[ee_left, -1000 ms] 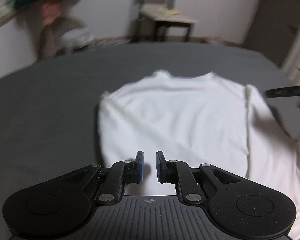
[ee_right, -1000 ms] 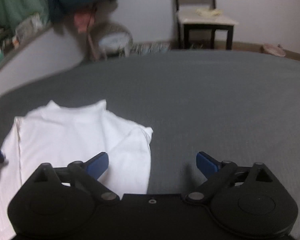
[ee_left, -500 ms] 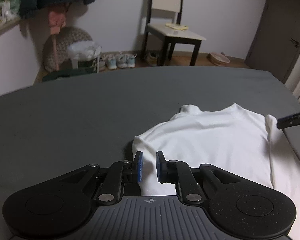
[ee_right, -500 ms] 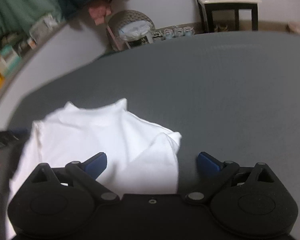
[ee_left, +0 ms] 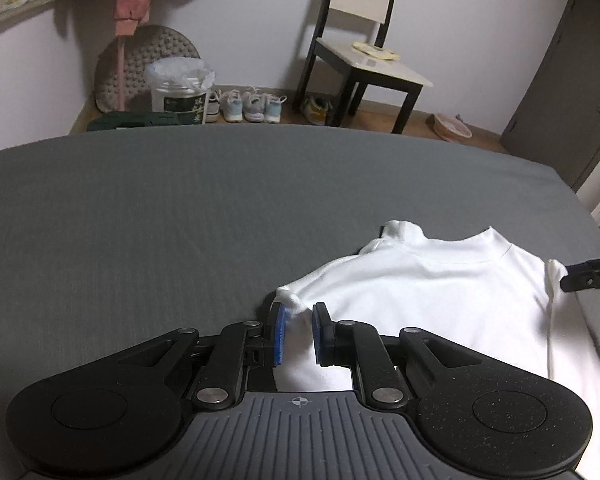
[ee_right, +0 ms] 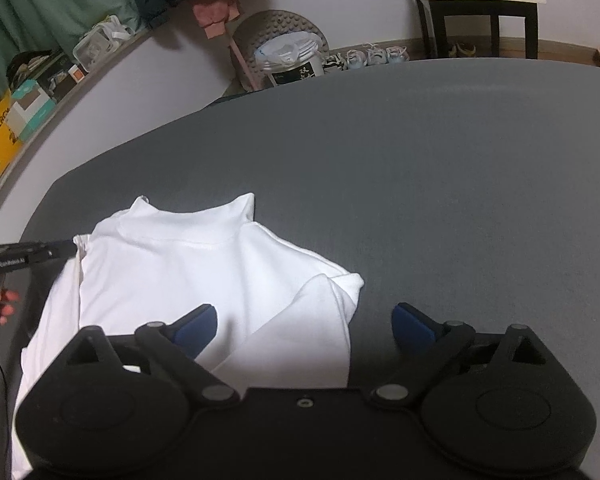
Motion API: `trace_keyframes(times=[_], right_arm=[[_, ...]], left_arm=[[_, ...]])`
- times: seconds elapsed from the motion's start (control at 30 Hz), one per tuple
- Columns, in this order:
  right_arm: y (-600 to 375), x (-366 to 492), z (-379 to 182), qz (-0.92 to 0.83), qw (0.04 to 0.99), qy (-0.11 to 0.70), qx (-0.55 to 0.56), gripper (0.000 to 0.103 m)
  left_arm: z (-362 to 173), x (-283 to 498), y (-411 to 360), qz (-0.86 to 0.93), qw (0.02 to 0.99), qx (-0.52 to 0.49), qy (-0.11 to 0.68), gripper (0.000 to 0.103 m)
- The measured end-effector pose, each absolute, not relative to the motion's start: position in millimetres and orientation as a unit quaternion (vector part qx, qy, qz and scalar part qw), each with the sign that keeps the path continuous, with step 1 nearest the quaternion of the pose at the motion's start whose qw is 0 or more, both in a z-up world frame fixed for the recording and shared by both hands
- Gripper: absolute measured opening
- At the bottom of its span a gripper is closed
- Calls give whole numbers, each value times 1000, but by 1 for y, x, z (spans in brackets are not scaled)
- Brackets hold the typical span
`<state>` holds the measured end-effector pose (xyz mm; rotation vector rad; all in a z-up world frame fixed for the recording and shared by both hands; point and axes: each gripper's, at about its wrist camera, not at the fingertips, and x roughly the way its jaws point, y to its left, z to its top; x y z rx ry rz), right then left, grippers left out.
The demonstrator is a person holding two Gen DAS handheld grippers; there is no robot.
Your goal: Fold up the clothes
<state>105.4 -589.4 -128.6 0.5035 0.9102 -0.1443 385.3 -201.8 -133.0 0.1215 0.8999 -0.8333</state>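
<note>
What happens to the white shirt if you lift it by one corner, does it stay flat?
Probably not. The white shirt already lies in soft folds on the grey bed, so it would likely droop and hang. The bunched corner between the left gripper pads suggests thin, light cloth. It probably slides easily when pulled.

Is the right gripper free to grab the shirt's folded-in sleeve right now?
Probably yes: the right gripper is open, and the sleeve lies between its fingers with nothing covering it.
</note>
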Motion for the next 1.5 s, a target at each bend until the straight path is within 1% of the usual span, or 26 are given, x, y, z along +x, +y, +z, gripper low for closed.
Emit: trace_keyframes(times=[0.03,0.07,0.1,0.13,0.17,0.27,0.33,0.4,0.57,0.63,0.7,0.73,0.77,0.8,0.83,0.87,0.9,0.97,1.0,1.03,1.07,1.1,1.17,1.27,1.33,1.5], right_arm=[[-589,106,-128,-70,866,434,239,99],[-588,106,-128,-70,866,434,238,99],[-587,106,-128,-71,866,434,237,100],[-587,106,-128,-71,866,434,237,100],[-587,106,-128,-71,866,435,237,100],[-590,105,-126,-64,866,432,245,99],[-591,104,-124,-53,867,430,247,95],[-592,103,-122,-41,869,429,245,84],[-600,102,-122,-49,868,427,249,80],[-603,101,-123,-52,869,418,261,71],[-604,103,-125,-55,868,414,269,67],[-605,103,-126,-57,868,411,273,62],[-606,104,-127,-58,867,409,277,59],[-606,106,-128,-59,867,408,278,53],[-606,107,-128,-60,868,407,280,49],[-606,108,-129,-62,868,406,281,49],[-606,109,-130,-64,867,403,286,49],[-607,111,-132,-68,867,397,295,43],[-606,112,-132,-70,866,395,297,34],[-606,114,-133,-73,866,394,298,26],[-605,115,-134,-78,866,393,298,24],[-604,116,-135,-83,866,391,300,21],[-603,116,-137,-83,864,387,311,11],[-597,113,-135,-84,869,378,309,9],[-590,109,-124,-83,883,366,281,9],[-562,86,-84,-44,922,322,209,9]], left_arm=[[-133,388,-200,-392,816,49,423,14],[-133,390,-199,-393,813,39,428,35],[-134,392,-198,-389,812,34,434,74],[-134,393,-197,-382,814,36,436,87],[-134,392,-197,-381,817,45,431,92],[-131,394,-196,-383,818,39,428,92],[-133,398,-196,-382,814,20,437,92],[-135,401,-198,-380,810,9,446,92],[-149,400,-210,-376,799,17,468,92],[-154,396,-215,-374,800,30,468,92],[-158,391,-219,-367,805,45,464,92],[-159,390,-221,-363,809,47,461,92],[-158,390,-222,-361,810,45,461,91],[-158,390,-222,-359,811,43,461,84],[-157,390,-222,-356,814,41,458,72],[-157,390,-222,-346,820,43,455,42],[-157,390,-223,-336,825,46,452,33],[-158,390,-224,-335,826,56,450,33],[-157,389,-225,-335,828,59,445,33],[-157,388,-227,-335,830,61,441,33],[-158,387,-228,-336,832,58,439,33],[-157,387,-229,-335,833,58,437,27],[-157,385,-232,-330,837,60,432,7],[-154,378,-234,-332,844,72,416,5],[-147,375,-231,-327,854,80,396,5],[-116,359,-198,-362,867,31,340,5]])
